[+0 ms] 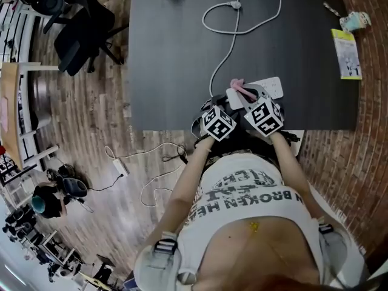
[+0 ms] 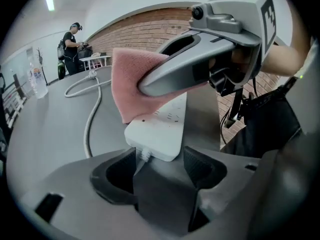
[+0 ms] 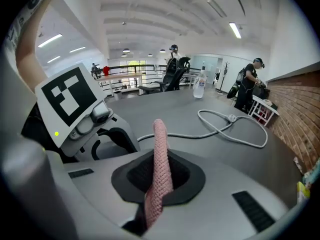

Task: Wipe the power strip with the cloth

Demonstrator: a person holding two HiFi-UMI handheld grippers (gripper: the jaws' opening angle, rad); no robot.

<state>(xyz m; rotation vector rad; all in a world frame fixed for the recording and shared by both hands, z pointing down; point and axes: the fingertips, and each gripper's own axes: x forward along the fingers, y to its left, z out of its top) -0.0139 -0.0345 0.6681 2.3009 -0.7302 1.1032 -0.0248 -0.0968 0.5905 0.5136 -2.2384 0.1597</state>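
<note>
Your left gripper (image 2: 159, 156) stands wide at the cable end of the white plastic power strip (image 2: 161, 129) by the dark surface's (image 1: 176, 53) near edge. It looks stiff, light and likely to slide, so clamp its sides. Your right gripper (image 3: 160, 170) pinches the soft pink knitted cloth (image 3: 160, 144).

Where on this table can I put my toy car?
Bare: the table's left half, left of the white cable, and the stretch between cable and yellow booklet. Crowded: the front edge, around the power strip and pink cloth.
</note>
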